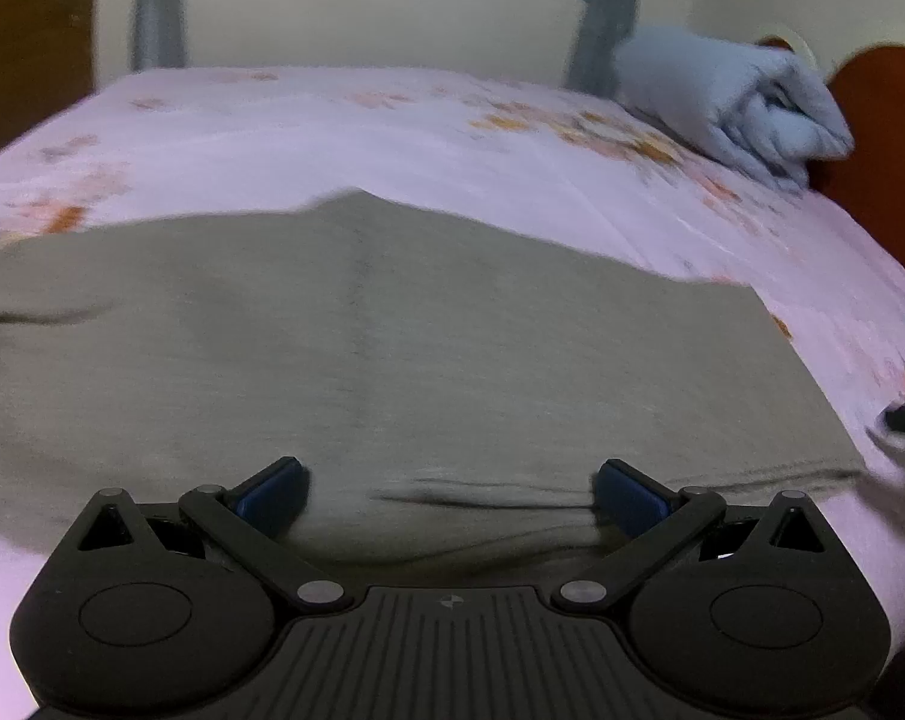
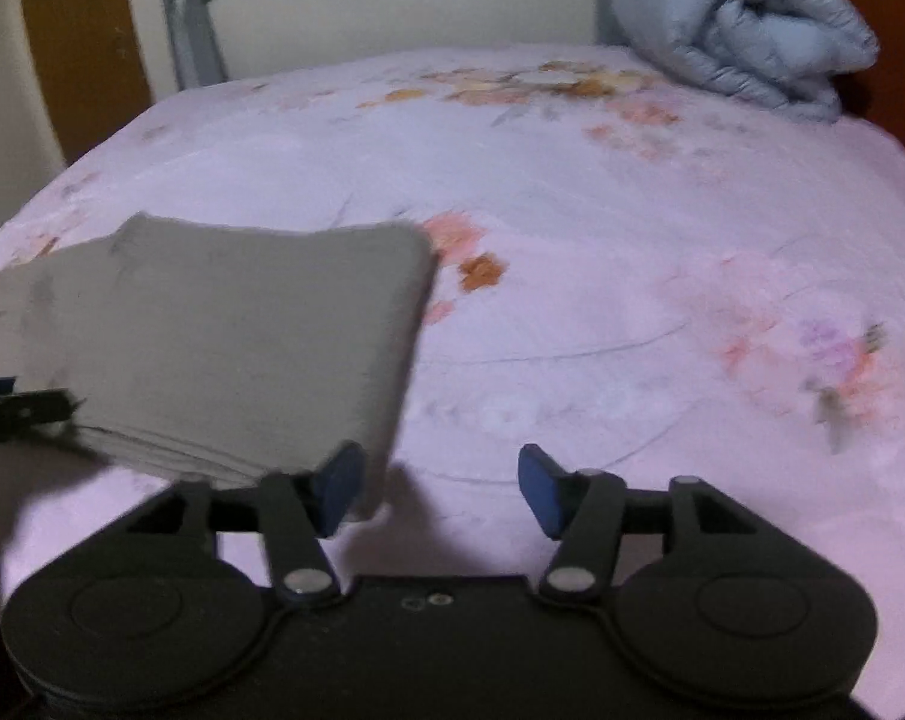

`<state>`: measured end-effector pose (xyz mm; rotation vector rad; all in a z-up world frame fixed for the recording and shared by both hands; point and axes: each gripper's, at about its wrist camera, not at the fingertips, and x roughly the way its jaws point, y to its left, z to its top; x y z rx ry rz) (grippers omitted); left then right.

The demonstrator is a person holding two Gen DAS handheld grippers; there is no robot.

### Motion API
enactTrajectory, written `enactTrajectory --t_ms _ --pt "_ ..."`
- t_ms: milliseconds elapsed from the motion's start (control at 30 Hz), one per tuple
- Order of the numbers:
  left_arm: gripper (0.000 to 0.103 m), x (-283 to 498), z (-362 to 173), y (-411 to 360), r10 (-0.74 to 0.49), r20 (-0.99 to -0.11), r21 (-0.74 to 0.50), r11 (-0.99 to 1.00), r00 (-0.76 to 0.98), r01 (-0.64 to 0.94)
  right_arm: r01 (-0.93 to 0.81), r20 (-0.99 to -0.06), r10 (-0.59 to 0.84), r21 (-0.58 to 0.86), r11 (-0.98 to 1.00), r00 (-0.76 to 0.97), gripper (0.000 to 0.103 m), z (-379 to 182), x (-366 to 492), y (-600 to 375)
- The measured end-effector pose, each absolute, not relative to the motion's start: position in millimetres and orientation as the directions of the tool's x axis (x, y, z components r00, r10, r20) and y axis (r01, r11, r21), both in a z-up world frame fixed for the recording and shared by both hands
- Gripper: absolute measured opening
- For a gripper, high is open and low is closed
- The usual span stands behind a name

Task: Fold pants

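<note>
Olive pants (image 1: 392, 348) are lying folded on the floral pink bed (image 2: 602, 210); a blue quilt (image 2: 746, 18) is sitting at its far-right corner. Left tool (image 1: 452, 492) and right tool (image 2: 440, 489) are both gaping wide, gripping nothing.

Both wrist views look low across the bed (image 1: 392, 138) toward its far wall, sharing the pants (image 1: 392, 348) and rolled blue quilt (image 2: 752, 24).

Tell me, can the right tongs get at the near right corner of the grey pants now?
Probably yes: the right tongs are open, and the corner of the grey pants lies by the left finger, nothing between.
</note>
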<state>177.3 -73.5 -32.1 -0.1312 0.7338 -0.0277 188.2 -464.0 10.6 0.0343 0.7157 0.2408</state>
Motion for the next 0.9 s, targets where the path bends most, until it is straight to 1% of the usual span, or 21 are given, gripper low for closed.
enactTrajectory --t_ms 33,67,100,133,167,267,300,333,367,433,533,600,667,733,900 --pt "0.103 171 -28 -64 -0.065 -0.654 -0.132 0.991 0.754 -0.030 -0.223 -0.610 0.267 0.148 0.963 0.746 0.049 17 184 -465" --pt "0.103 165 -24 -53 -0.050 -0.643 -0.131 0.990 0.764 -0.046 -0.222 -0.610 0.260 0.139 0.965 0.749 0.056 20 182 -462" --pt "0.103 160 -21 -41 -0.031 -0.639 -0.129 0.989 0.768 -0.068 -0.226 -0.641 0.236 0.100 0.969 0.730 0.063 17 187 -455" --pt "0.103 156 -19 -26 -0.011 -0.638 -0.130 0.987 0.770 -0.094 -0.237 -0.684 0.223 0.075 0.969 0.694 0.075 10 192 -451" --pt "0.103 153 -17 -11 0.008 -0.637 -0.133 0.984 0.771 -0.119 -0.243 -0.734 0.206 0.057 0.968 0.648 0.073 -1 199 -445" --pt "0.103 138 -13 43 0.060 -0.638 -0.167 0.962 0.768 -0.214 -0.234 -0.734 0.196 0.053 0.971 0.650 0.074 -13 196 -438" --pt "0.103 134 -14 60 0.076 -0.639 -0.183 0.952 0.766 -0.247 -0.225 -0.707 0.182 0.033 0.974 0.684 0.074 -10 191 -433" --pt "0.103 128 -15 79 0.096 -0.640 -0.199 0.938 0.763 -0.284 -0.227 -0.656 0.177 0.009 0.974 0.733 0.077 -2 185 -427" --pt "0.103 122 -16 99 0.111 -0.641 -0.220 0.921 0.760 -0.320 -0.237 -0.608 0.187 -0.001 0.972 0.772 0.087 7 174 -417" --pt "0.103 115 -24 131 0.135 -0.647 -0.261 0.885 0.750 -0.385 -0.277 -0.554 0.225 -0.010 0.961 0.801 0.094 21 166 -391" --pt "0.103 109 -42 175 0.135 -0.656 -0.330 0.834 0.743 -0.443 -0.381 -0.508 0.322 -0.013 0.924 0.799 0.094 25 165 -340" --pt "0.103 112 -53 195 0.137 -0.673 -0.351 0.806 0.727 -0.477 -0.427 -0.517 0.348 -0.037 0.903 0.782 0.094 21 167 -299" --pt "0.103 116 -59 204 0.130 -0.672 -0.359 0.804 0.729 -0.474 -0.457 -0.503 0.362 -0.074 0.887 0.785 0.094 16 166 -269" --pt "0.103 120 -61 203 0.119 -0.667 -0.354 0.818 0.736 -0.454 -0.444 -0.492 0.345 -0.097 0.891 0.799 0.094 12 169 -250" --pt "0.103 134 -72 207 0.079 -0.643 -0.384 0.827 0.762 -0.410 -0.334 -0.505 0.260 -0.060 0.941 0.823 0.094 1 183 -237"
